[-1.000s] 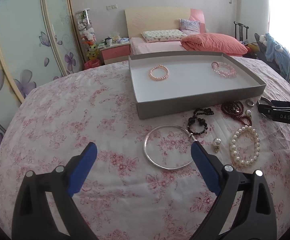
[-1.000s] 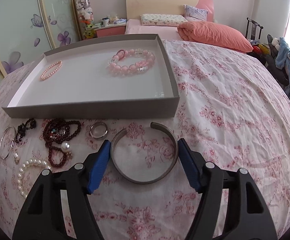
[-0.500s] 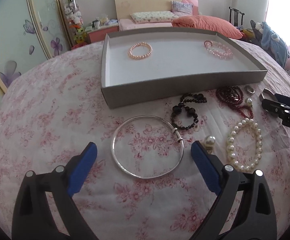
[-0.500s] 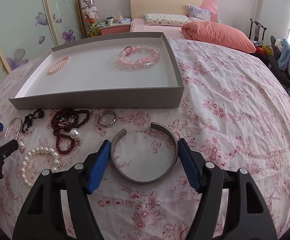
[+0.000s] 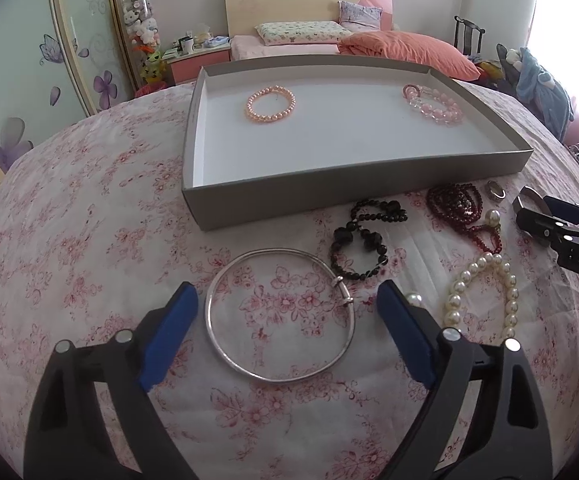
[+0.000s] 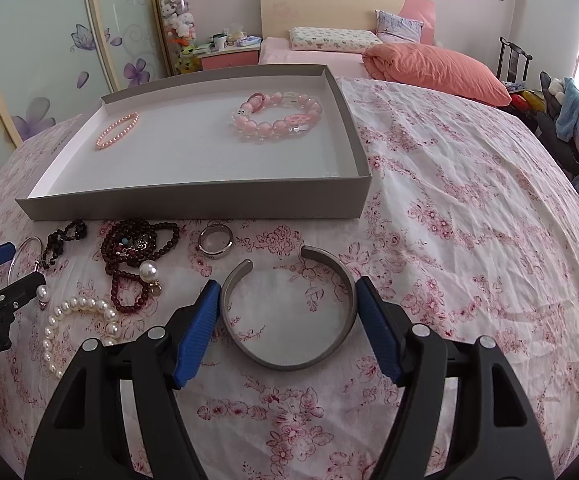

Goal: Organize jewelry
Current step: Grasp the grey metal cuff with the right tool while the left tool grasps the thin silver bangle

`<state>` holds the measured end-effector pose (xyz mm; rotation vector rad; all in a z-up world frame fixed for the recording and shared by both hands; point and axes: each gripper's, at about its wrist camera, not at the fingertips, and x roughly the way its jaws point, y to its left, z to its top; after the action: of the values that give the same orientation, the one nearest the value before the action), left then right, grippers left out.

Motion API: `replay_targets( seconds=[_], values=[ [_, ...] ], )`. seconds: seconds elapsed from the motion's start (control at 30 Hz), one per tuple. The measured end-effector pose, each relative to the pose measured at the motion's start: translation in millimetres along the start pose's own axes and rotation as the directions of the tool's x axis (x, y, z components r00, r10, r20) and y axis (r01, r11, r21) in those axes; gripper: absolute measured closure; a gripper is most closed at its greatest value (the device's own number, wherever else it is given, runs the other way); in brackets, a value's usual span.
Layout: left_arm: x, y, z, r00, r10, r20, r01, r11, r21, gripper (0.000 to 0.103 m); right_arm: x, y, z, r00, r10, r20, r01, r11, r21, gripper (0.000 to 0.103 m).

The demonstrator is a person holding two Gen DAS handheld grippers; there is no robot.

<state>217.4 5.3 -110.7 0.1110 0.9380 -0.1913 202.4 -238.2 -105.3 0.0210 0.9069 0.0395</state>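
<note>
Right now your left gripper [image 5: 287,310] is spread wide around the thin silver bangle [image 5: 279,314], which lies flat on the floral bedspread [image 5: 89,240] in front of the grey tray [image 5: 329,190]; neither blue pad touches it. Your right gripper [image 6: 287,306] is likewise open, straddling the grey metal cuff [image 6: 289,312], also in front of the tray, its pads just beside the cuff's sides. You cannot tell whether they touch.

Between the tray's front wall and the grippers lie a black bead bracelet [image 5: 363,238], a dark red bead strand [image 6: 139,248], a white pearl bracelet [image 5: 483,292] and a silver ring [image 6: 215,242]. A pearl drop [image 5: 413,299] in the left wrist view is half hidden behind your right-hand pad. In the tray, a small pink pearl bracelet [image 5: 269,104] sits toward its far left corner and a chunky pink bead bracelet [image 6: 277,118] toward its far right.

The right wrist view cuts off the bangle behind the left gripper's finger at the frame edge.
</note>
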Motion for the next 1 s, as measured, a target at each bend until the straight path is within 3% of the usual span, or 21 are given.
replay_targets(
  seconds=[0.1,0.4,0.5,1.0],
  values=[
    [-1,-4,2,1.000,-0.006,0.011,0.006,1.000,0.011,0.031,0,1,0,1.000,-0.001,0.000,0.001,1.000,-0.001,0.033],
    [-1,-7,1,1.000,0.000,0.017,0.000,1.000,0.016,0.030,3,3,2,1.000,0.001,-0.002,-0.001,1.000,-0.008,0.028],
    [-1,-6,2,1.000,0.003,0.015,-0.003,1.000,0.012,0.029,3,3,2,1.000,0.007,0.004,-0.007,1.000,-0.012,0.035],
    [-11,8,-8,0.998,0.056,0.025,-0.055,0.998,-0.029,0.032,-4,3,-5,1.000,0.015,0.013,-0.015,1.000,0.000,0.036]
  ],
)
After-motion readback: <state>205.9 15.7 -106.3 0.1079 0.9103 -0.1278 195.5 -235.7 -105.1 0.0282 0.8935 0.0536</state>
